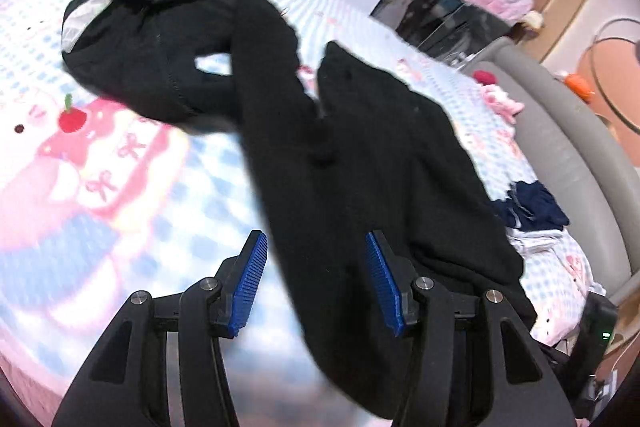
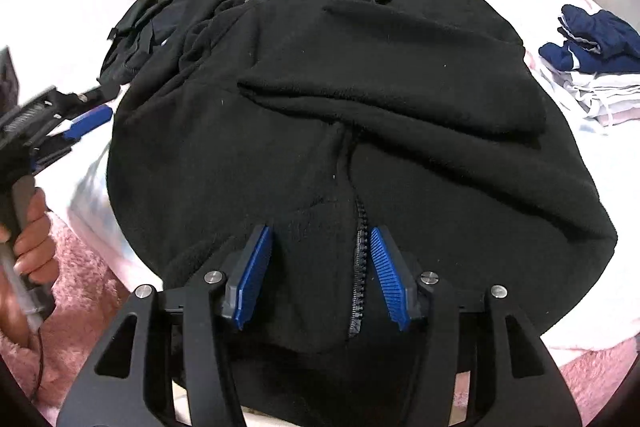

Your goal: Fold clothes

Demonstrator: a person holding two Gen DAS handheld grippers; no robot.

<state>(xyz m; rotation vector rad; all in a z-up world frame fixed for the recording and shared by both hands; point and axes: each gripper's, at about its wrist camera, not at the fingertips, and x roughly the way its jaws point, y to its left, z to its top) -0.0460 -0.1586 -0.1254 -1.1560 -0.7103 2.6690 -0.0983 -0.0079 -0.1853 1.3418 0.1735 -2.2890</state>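
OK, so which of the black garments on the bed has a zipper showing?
The big black fleece jacket spread under the right gripper; its zipper runs between the jaws. The smaller black garment beyond shows none.

wrist views, angled down, sharing black fleece (image 2: 360,99)

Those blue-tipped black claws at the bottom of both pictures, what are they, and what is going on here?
They are handheld grippers, not a robot: a person carries one in each hand, each with a camera looking along its jaws. One picture looks past the left gripper, the other past the right gripper. The right view also shows the hand holding the left tool. A black fleece zip jacket lies spread on the checked pink-and-blue bedspread, beside folded navy and white clothes. Both jaws stand open, holding nothing.
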